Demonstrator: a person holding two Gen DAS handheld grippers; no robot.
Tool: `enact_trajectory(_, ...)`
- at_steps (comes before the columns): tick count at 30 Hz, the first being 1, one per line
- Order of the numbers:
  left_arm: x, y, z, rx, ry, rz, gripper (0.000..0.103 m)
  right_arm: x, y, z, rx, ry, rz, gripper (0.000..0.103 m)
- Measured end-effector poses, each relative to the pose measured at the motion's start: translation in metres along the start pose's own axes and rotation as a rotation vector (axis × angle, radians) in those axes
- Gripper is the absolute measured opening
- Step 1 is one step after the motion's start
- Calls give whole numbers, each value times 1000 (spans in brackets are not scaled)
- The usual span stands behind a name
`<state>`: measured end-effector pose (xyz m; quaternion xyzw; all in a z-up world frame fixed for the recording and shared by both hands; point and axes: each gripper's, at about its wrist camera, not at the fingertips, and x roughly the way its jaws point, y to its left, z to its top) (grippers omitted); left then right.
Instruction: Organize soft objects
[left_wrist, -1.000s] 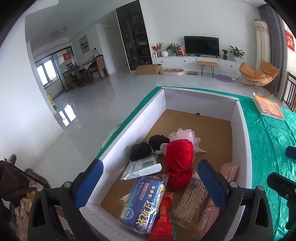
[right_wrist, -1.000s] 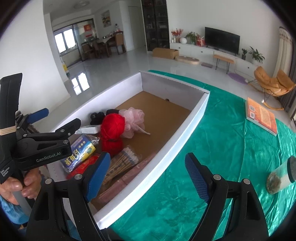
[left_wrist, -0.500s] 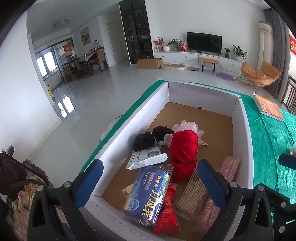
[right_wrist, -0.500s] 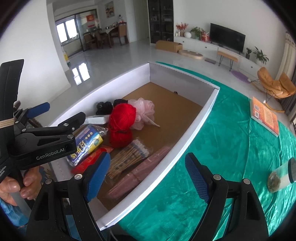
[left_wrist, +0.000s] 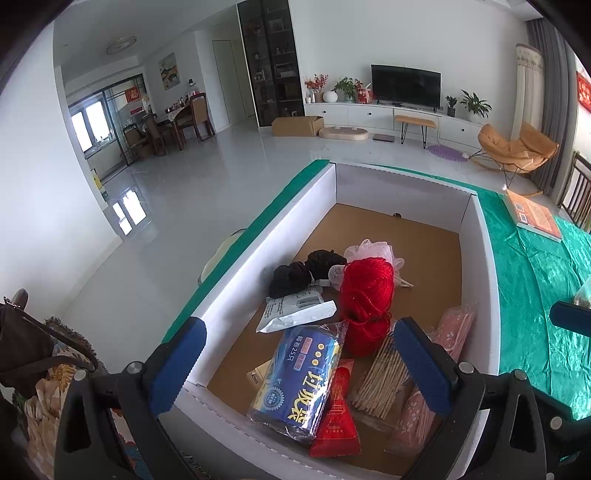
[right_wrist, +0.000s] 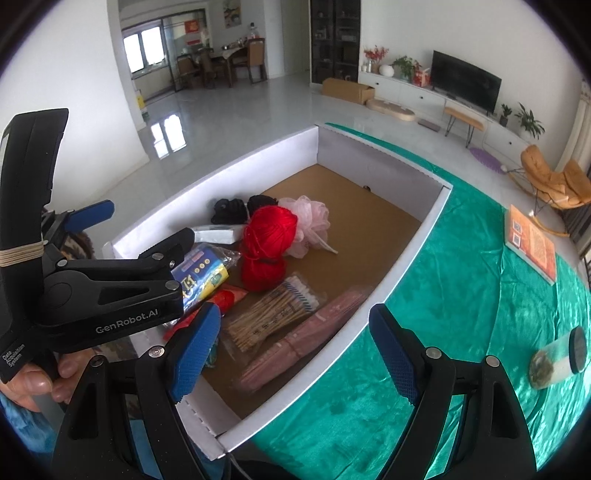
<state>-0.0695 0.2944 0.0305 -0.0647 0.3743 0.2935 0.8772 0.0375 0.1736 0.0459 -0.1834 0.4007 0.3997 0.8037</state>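
Cardboard box (left_wrist: 476, 258) fills the middle of the left wrist view, white walls and brown floor, and the left gripper (left_wrist: 295, 365) hangs over its near end with both blue pads spread wide and nothing between them — it looks poised to pick, not yet committed. Down at the bottom centre lies one blue packet (left_wrist: 299, 384) on top of one red pouch (left_wrist: 336, 421), with one bundle of cotton swabs (left_wrist: 380, 380) to the right and a pink pack (left_wrist: 450, 328) against the right wall; everything is heaped at the near end, probably within easy reach. Centre frame: one red yarn ball (left_wrist: 365, 291), one pink bath pouf (left_wrist: 373, 251) behind it, two black bundles (left_wrist: 291, 280) to its left, one white sachet (left_wrist: 295, 314) below those. Over to the right wrist view: the right gripper (right_wrist: 295, 354) sits at the bottom centre, pads likewise wide apart and empty, straddling the box's near right wall where it meets the green cloth (right_wrist: 461, 295). The yarn sits at centre here, inside the box. Off at the right edge, on the cloth, one jar (right_wrist: 557, 362) lies on its side, and one orange book (right_wrist: 532, 240) rests further up.
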Motion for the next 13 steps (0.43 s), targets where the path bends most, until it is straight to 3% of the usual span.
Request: enact_trajectory(13, -2, 2, -3, 0, -5, -1, 101, 0, 3, 0, -19, -7, -8, 85)
